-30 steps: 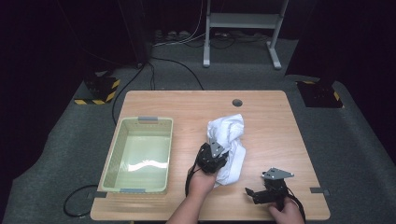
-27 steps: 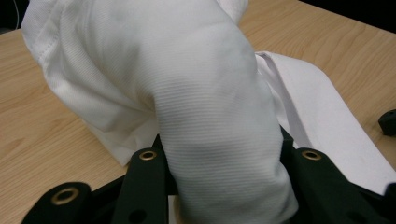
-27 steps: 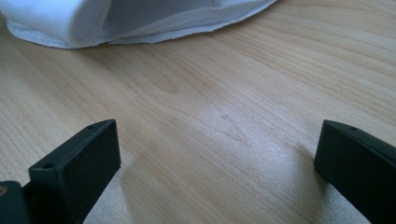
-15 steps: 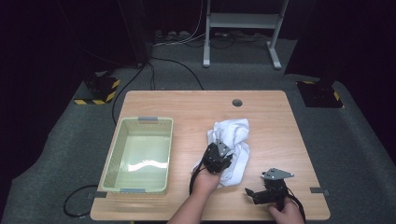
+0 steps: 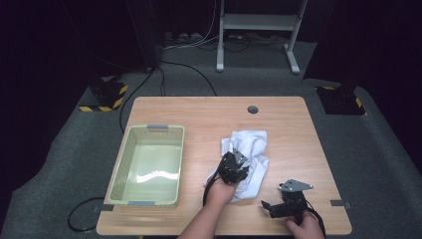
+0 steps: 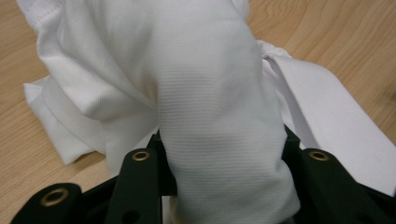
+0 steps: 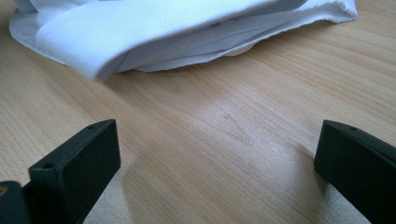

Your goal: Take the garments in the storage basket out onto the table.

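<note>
White cloth [image 6: 205, 93] bunched between the left tool's [image 5: 235, 167] just-opening jaws; right tool [image 7: 217, 172] wide open, empty, nearby.

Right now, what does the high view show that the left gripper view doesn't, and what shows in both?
High view alone: the pale green bin to the left of the cloth, the right gripper resting on the table with its jaws open and nothing between them, the person's forearms, and the dark floor around the table. Left gripper view alone: a bunched fold of the white cloth clamped between the left gripper and its black jaws, seen close. Both: the cloth, the left gripper and the wooden table.
</note>
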`<action>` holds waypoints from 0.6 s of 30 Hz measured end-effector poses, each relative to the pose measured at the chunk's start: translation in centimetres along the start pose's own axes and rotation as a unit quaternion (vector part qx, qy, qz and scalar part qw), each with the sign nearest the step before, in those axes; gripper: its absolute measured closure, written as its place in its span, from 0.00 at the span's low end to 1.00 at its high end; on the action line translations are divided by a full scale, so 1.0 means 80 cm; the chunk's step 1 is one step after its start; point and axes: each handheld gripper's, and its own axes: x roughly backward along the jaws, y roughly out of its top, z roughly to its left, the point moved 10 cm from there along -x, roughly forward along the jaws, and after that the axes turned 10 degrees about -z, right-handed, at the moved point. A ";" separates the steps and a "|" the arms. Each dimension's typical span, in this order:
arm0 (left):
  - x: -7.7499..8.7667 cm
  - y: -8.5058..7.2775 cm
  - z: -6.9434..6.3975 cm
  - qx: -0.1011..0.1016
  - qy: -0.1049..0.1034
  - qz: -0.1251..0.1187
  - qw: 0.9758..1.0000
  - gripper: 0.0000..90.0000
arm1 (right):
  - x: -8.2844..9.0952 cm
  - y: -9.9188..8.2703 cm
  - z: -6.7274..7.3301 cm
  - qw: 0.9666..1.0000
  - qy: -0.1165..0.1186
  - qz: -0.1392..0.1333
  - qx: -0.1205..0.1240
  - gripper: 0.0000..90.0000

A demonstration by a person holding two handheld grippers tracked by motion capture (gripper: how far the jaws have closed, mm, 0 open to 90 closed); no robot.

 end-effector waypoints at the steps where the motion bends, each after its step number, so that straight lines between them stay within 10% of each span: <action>1: -0.001 -0.001 0.000 0.001 0.001 0.001 1.000 0.64 | 0.000 0.000 0.000 1.000 0.000 0.000 0.000 0.00; 12: -0.005 -0.007 0.002 0.013 -0.011 0.015 1.000 0.57 | 0.000 0.000 0.000 1.000 0.001 -0.001 -0.002 0.00; 18: -0.003 -0.007 0.001 0.011 -0.008 0.010 1.000 0.36 | 0.000 0.000 0.000 1.000 0.002 -0.001 -0.002 0.00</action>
